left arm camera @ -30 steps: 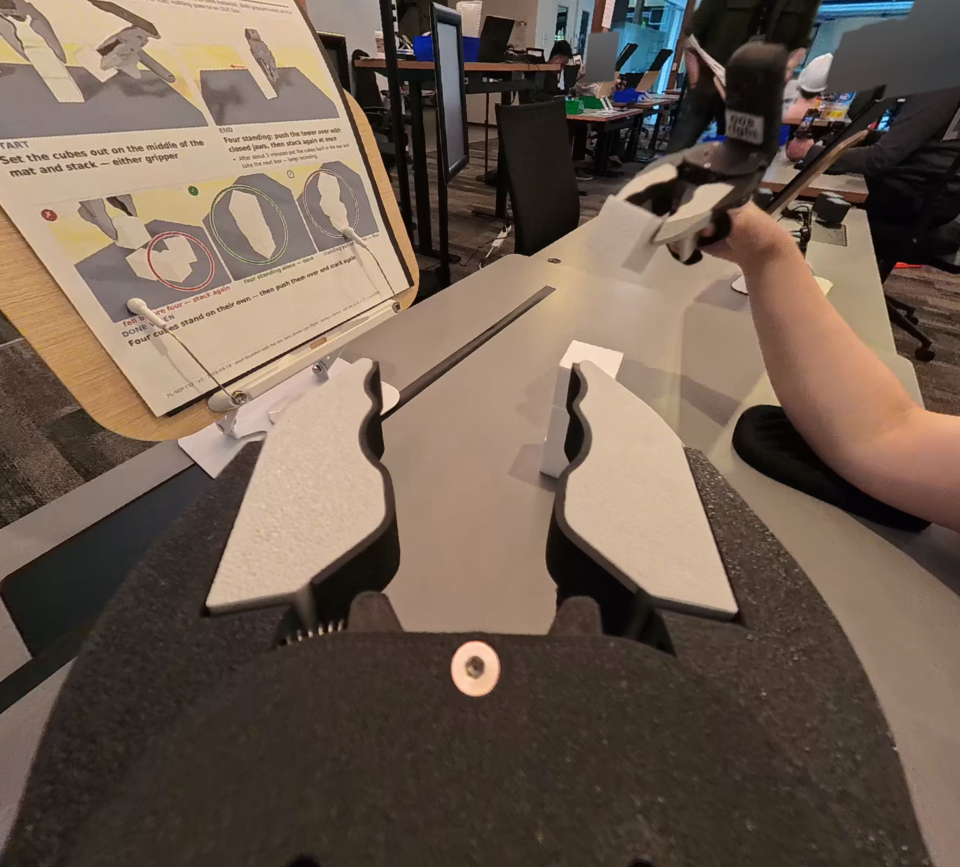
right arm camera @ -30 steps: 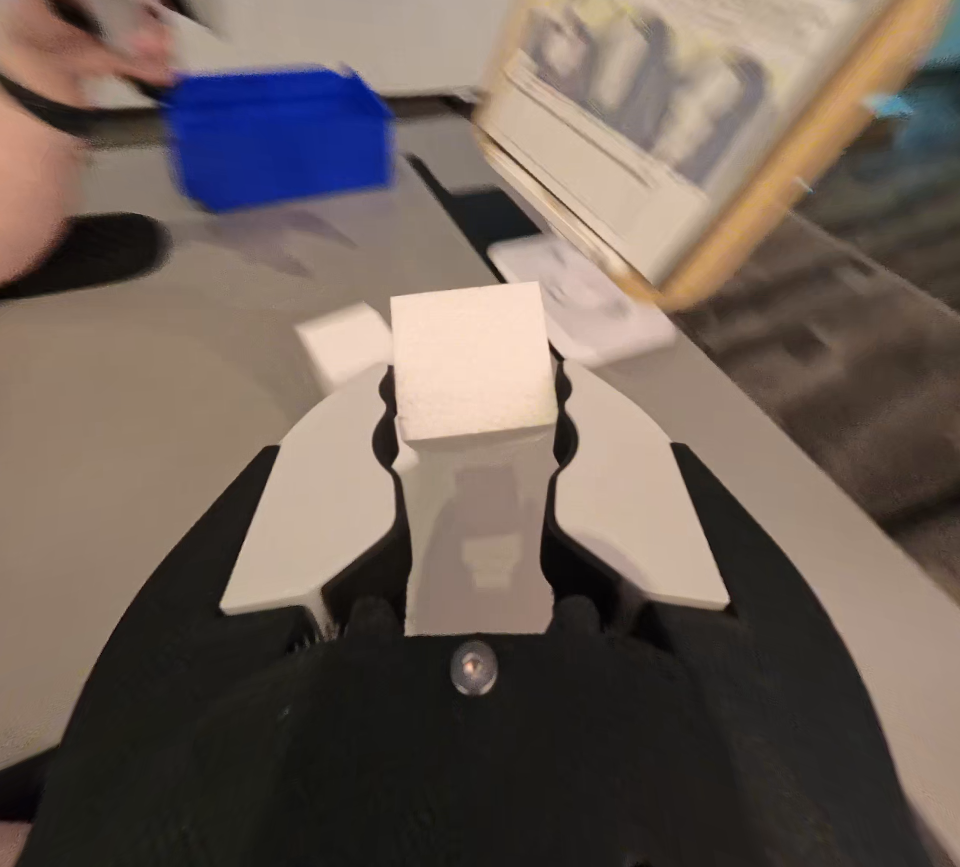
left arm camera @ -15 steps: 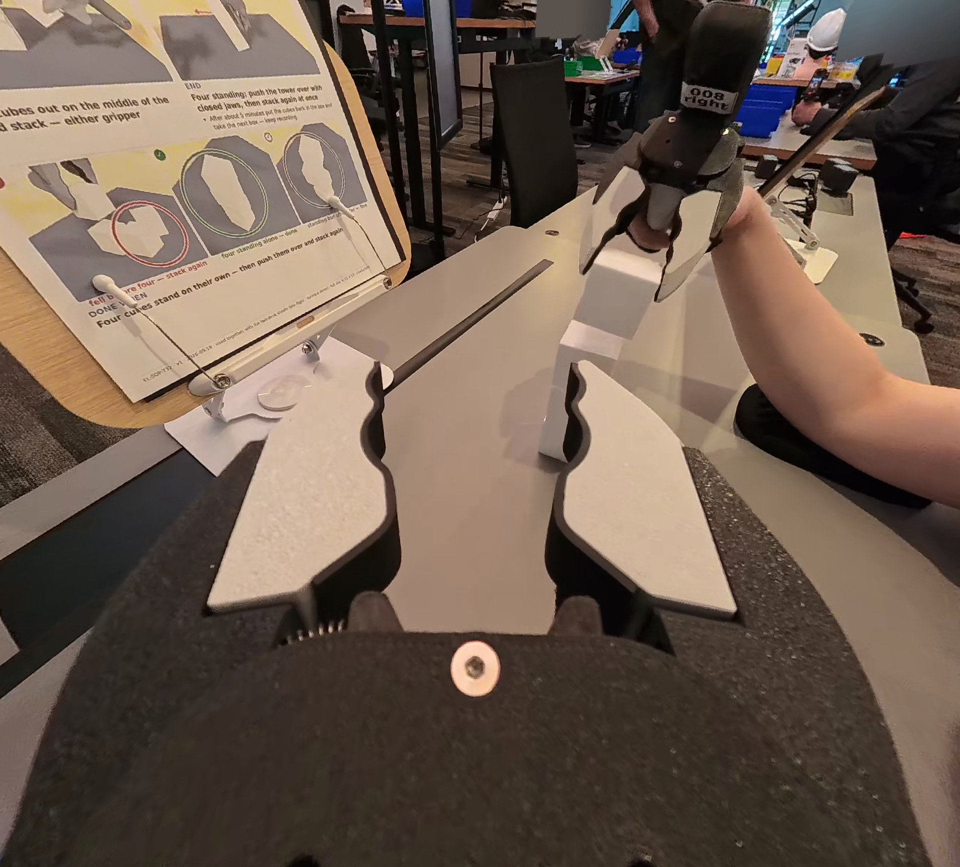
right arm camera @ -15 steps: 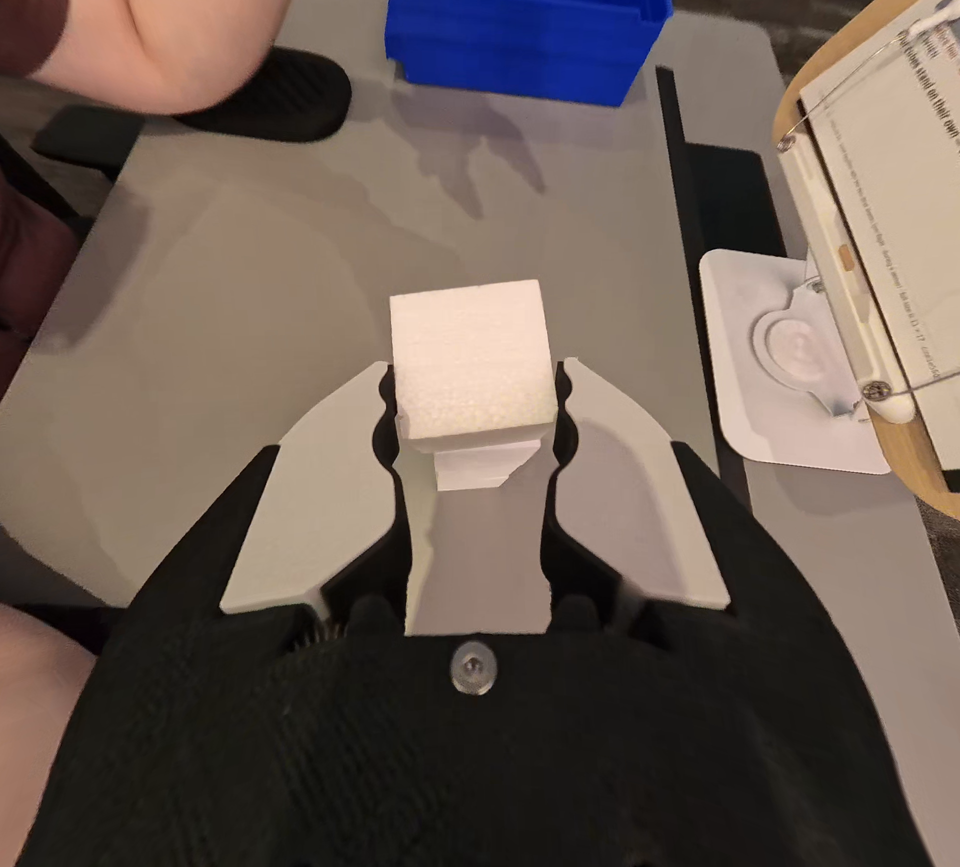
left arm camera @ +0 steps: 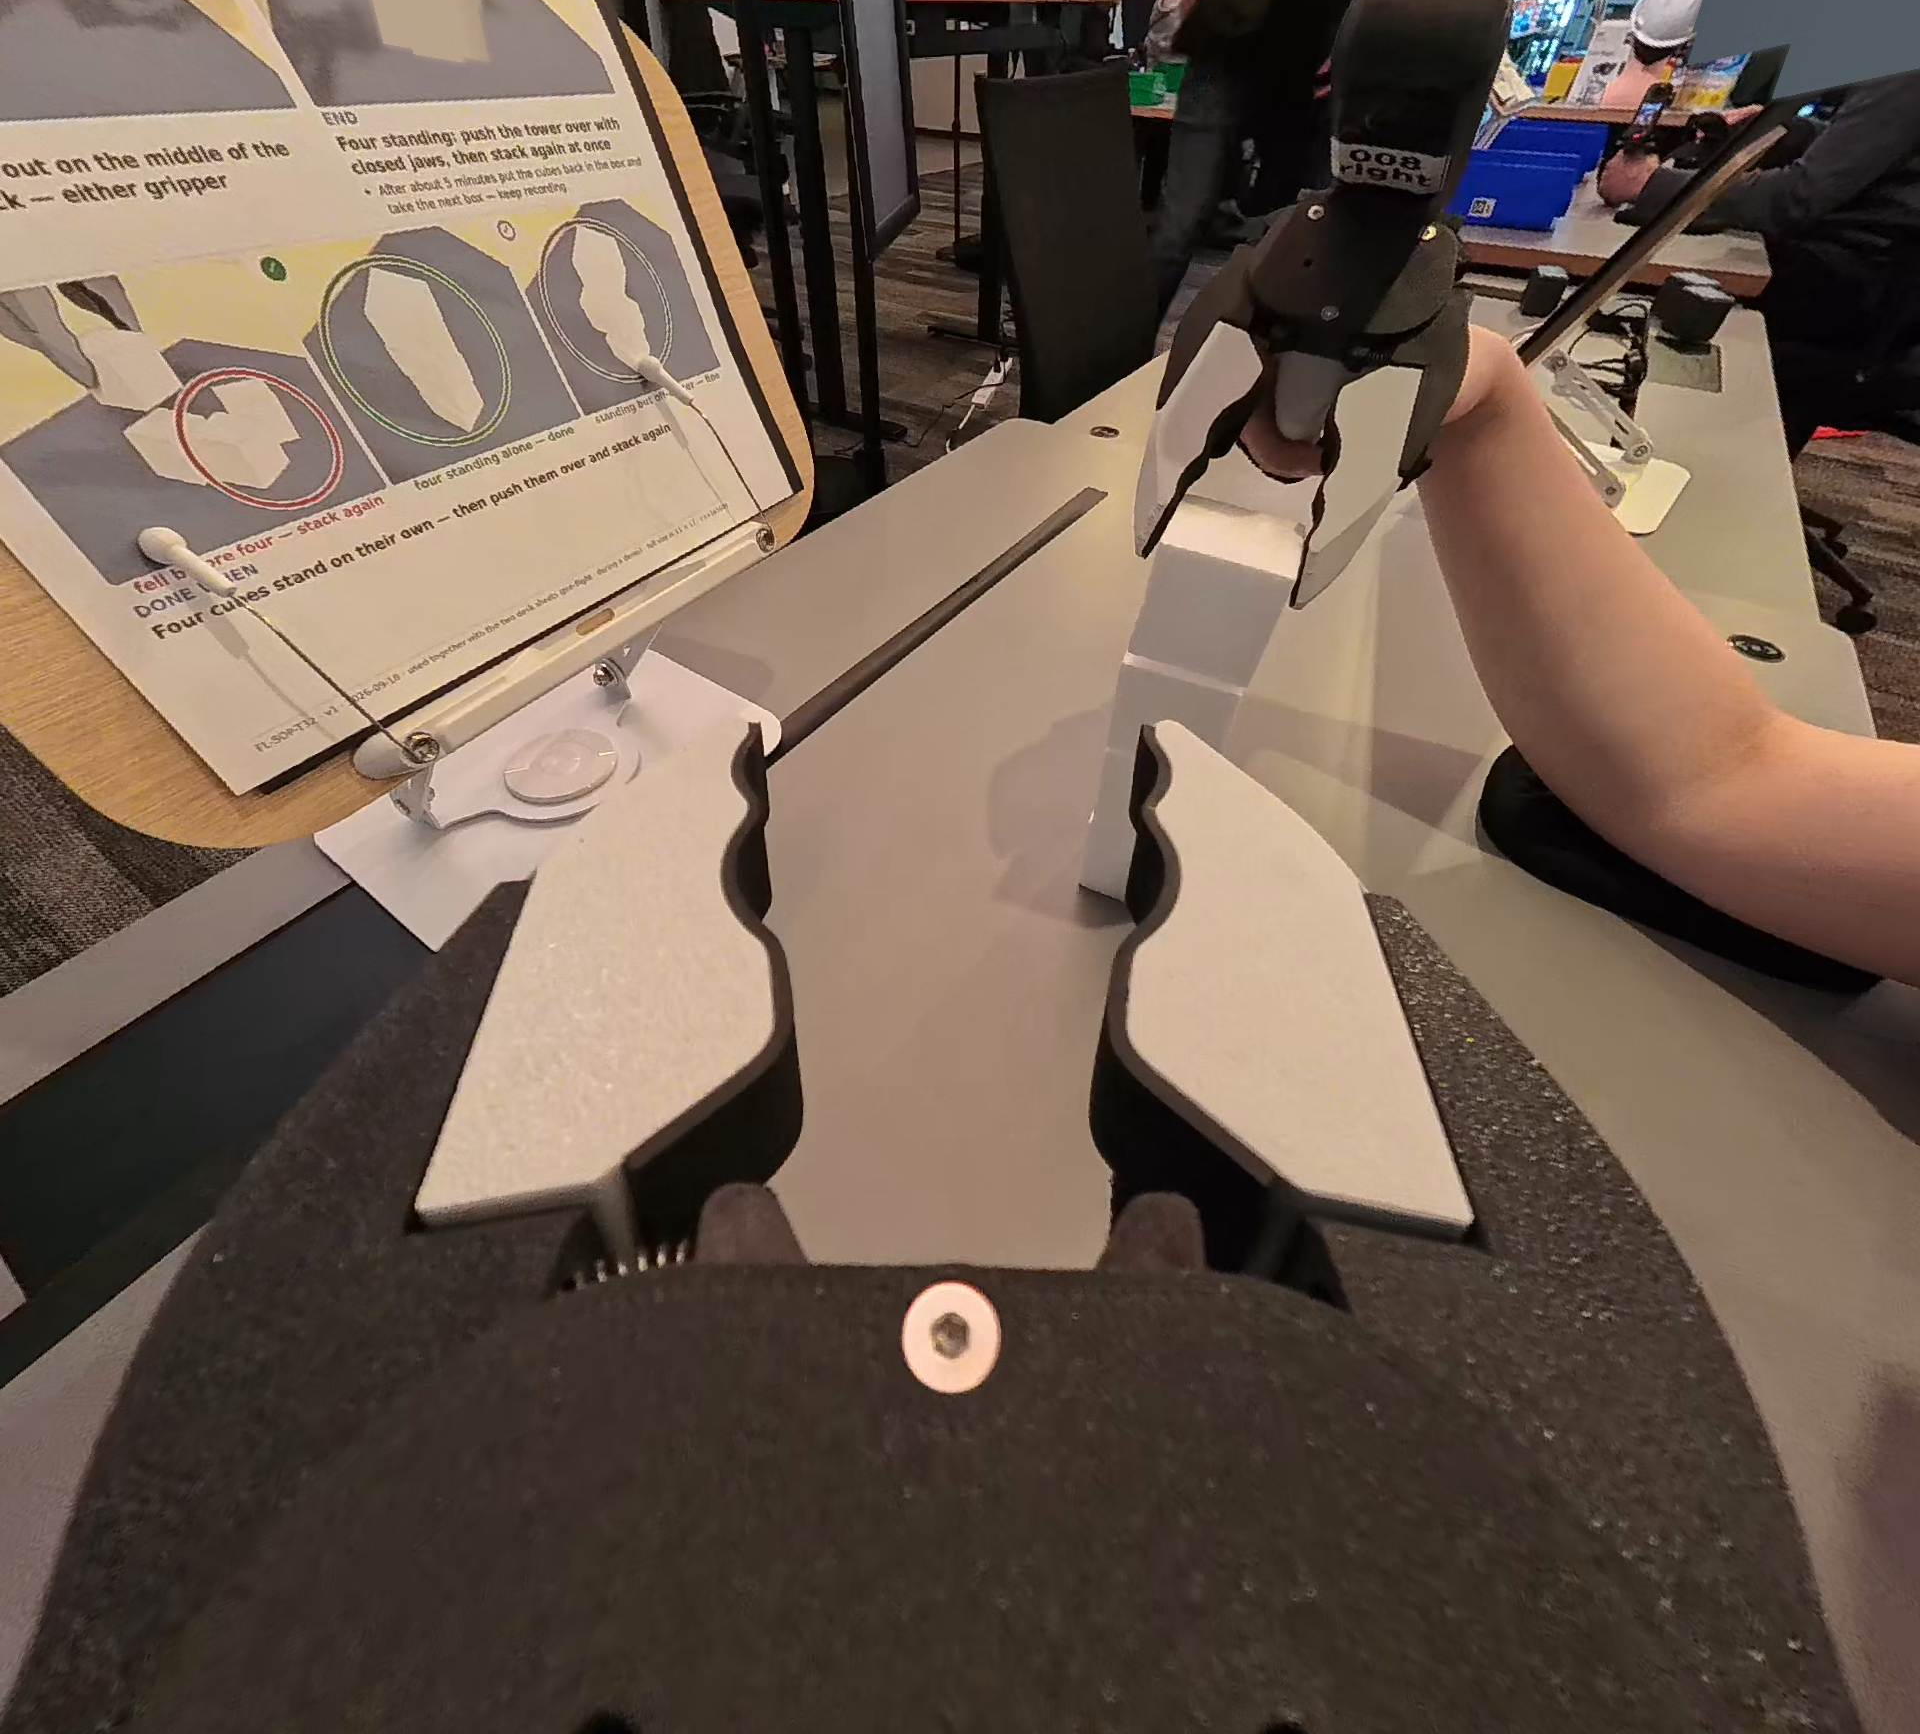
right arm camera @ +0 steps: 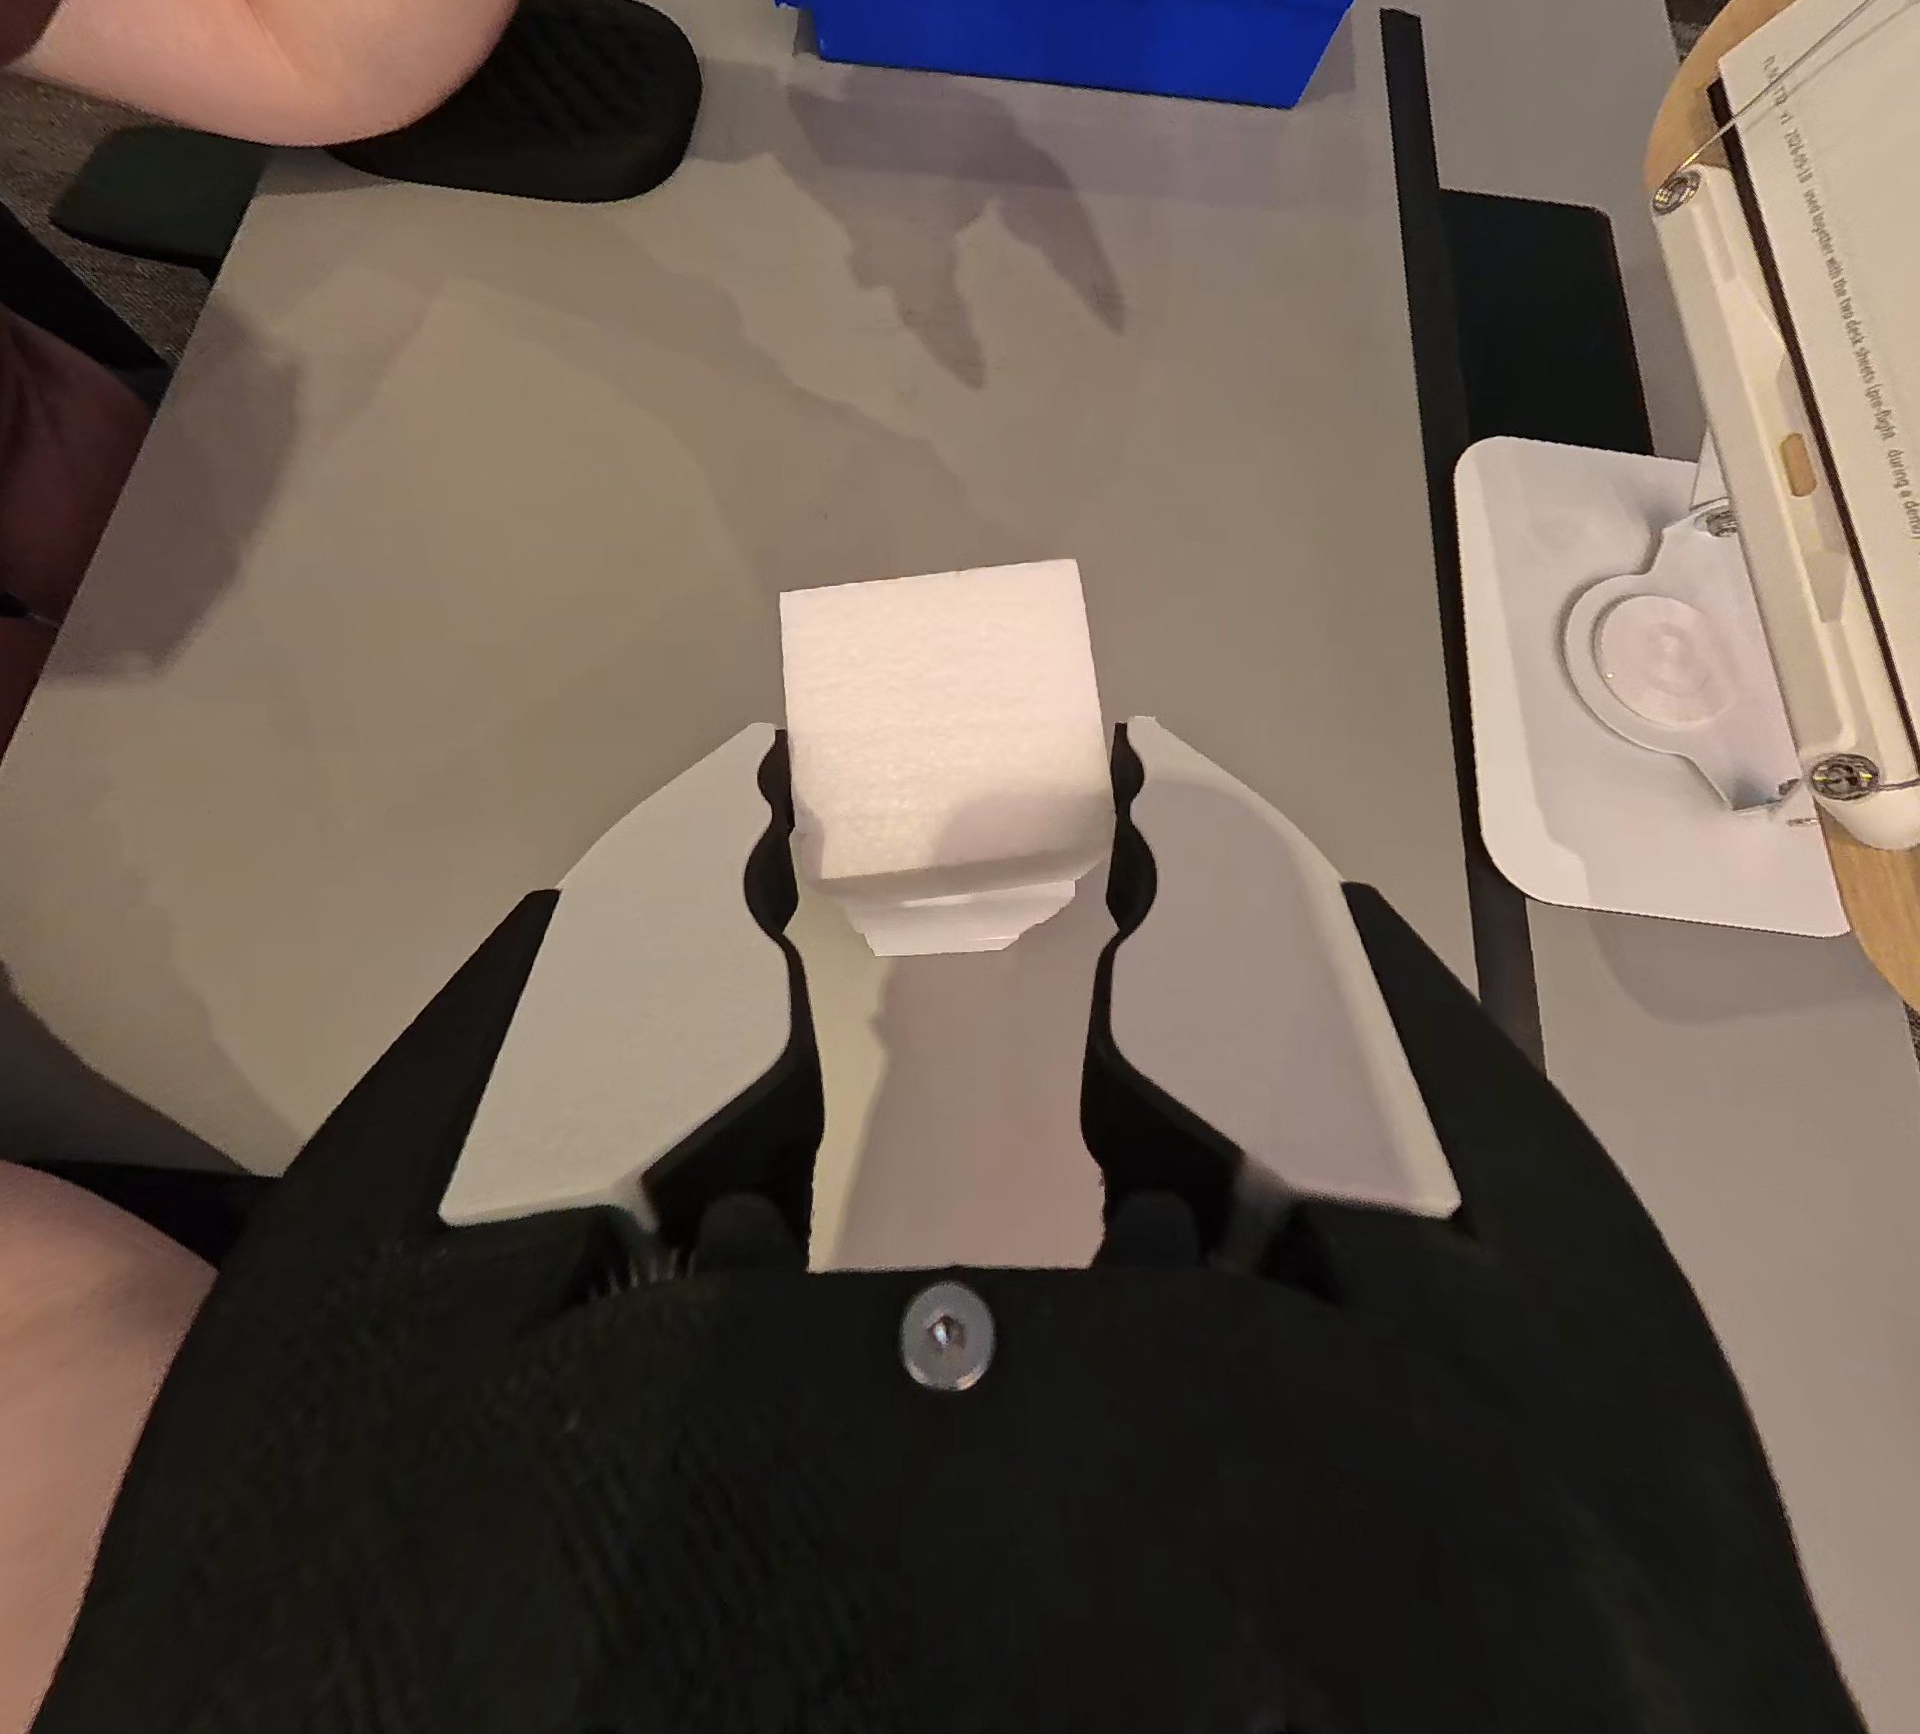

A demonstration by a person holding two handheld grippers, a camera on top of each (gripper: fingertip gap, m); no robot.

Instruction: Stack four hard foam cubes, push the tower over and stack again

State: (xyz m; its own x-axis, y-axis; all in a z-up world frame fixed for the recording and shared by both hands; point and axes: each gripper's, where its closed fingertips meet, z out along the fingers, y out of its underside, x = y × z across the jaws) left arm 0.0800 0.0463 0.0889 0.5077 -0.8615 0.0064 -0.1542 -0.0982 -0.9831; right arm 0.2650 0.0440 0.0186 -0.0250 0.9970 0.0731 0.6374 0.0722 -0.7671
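Gripping: right gripper [right arm camera: 943, 754] pinches top cube [right arm camera: 935, 728] on white tower [left arm camera: 1174, 697].
Left gripper [left arm camera: 951, 837]: spread, empty, beside tower base.
Table [right arm camera: 520, 489]: grey.

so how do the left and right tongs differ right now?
Left tongs are open and empty; right tongs are closed on the top cube. Left tongs sit low, pointing along the table; right tongs point down over the tower. Both have the same pale fingers on black bodies.
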